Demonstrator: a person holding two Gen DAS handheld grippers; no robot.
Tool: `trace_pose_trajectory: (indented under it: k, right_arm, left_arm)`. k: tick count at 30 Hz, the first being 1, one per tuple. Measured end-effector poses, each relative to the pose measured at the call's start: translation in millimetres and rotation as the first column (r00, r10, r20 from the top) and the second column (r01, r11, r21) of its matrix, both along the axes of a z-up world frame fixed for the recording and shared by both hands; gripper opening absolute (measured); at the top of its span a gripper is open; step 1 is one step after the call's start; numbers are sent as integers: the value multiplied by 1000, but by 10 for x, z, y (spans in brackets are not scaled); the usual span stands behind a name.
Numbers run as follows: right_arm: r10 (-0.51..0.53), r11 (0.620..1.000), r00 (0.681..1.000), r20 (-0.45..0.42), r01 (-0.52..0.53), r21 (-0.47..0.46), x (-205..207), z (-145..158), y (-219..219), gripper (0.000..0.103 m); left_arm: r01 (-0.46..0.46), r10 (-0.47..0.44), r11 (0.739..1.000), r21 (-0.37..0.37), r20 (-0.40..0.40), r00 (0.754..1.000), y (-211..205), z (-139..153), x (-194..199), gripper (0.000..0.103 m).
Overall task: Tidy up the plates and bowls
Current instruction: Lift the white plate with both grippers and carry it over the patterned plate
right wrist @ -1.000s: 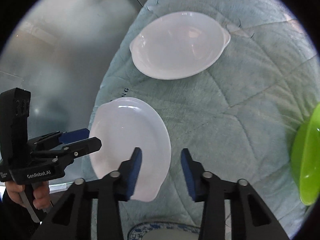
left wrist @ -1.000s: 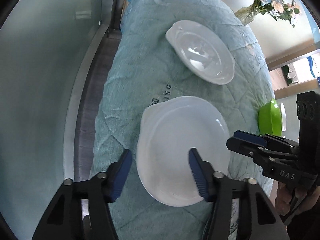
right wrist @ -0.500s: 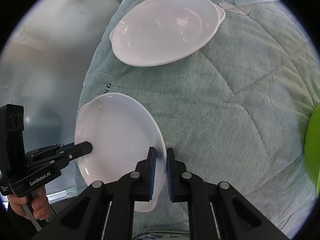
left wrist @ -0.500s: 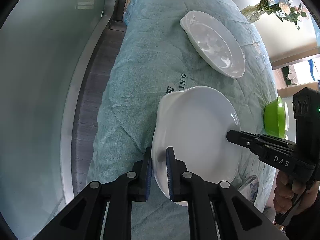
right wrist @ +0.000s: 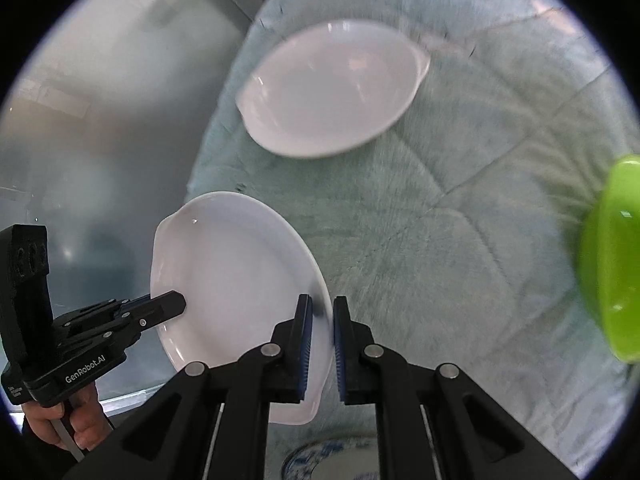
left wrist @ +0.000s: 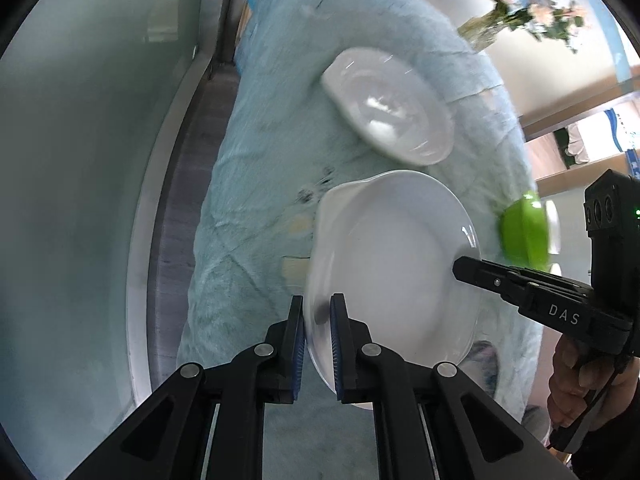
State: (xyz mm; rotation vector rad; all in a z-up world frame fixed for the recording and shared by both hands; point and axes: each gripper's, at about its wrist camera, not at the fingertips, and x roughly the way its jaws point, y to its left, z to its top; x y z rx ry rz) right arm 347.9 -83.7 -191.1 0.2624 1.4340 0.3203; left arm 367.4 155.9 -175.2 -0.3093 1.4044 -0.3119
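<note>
Both grippers, which a second ago stood open on either side of the near white plate [left wrist: 392, 264], have closed on opposite edges of its rim. The plate now appears lifted and tilted off the bench [left wrist: 256, 168], judging by the motion blur on everything around it. That suggests the carry has begun, probably toward the second white plate for stacking.

At far left, a smooth pale glass wall and a grey floor strip run beside the bench, which is draped in a soft, quilted, pale teal cover with stitched diamond seams.

The left gripper [left wrist: 318, 320] is clamped on the plate's left rim, its blue ribbed pads pressing each face of the thin edge. The plate is glossy white ceramic, a shallow oval with small ear-like lobes on its rim.

The right gripper [right wrist: 320, 320] is pinched shut on the plate's right rim in the same way.

Beyond the held plate, the second white plate [right wrist: 332, 88], same shape and glaze, lies flat on the cover.

A blue-patterned dish [right wrist: 328, 460] peeks out at the bench's near edge.

At far right sits a shiny lime-green bowl [right wrist: 612, 260], deep and rounded. Pink flowers [left wrist: 520, 12] in a clear vase stand behind, blurred.
</note>
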Motion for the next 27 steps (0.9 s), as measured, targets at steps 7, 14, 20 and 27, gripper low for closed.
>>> trace_pose_trajectory:
  k: [7, 14, 20, 27]
  right_arm:
    - [-55, 998, 989, 140, 56, -2, -333, 888, -272, 9]
    - [-133, 991, 953, 273, 137, 6, -808, 1625, -578, 9]
    - [-181, 982, 926, 332, 188, 12, -1118, 1997, -831, 9]
    - [-226, 973, 901, 371, 223, 51, -1512, 2378, -1010, 9]
  left_arm:
    - [21, -21, 1000, 1, 141, 990, -228, 974, -238, 7]
    - [60, -50, 998, -32, 251, 967, -599, 1777, -629, 7]
    - [91, -75, 995, -42, 294, 953, -843, 2193, -934, 7]
    - [122, -102, 992, -38, 337, 936, -1061, 2628, -1346, 7]
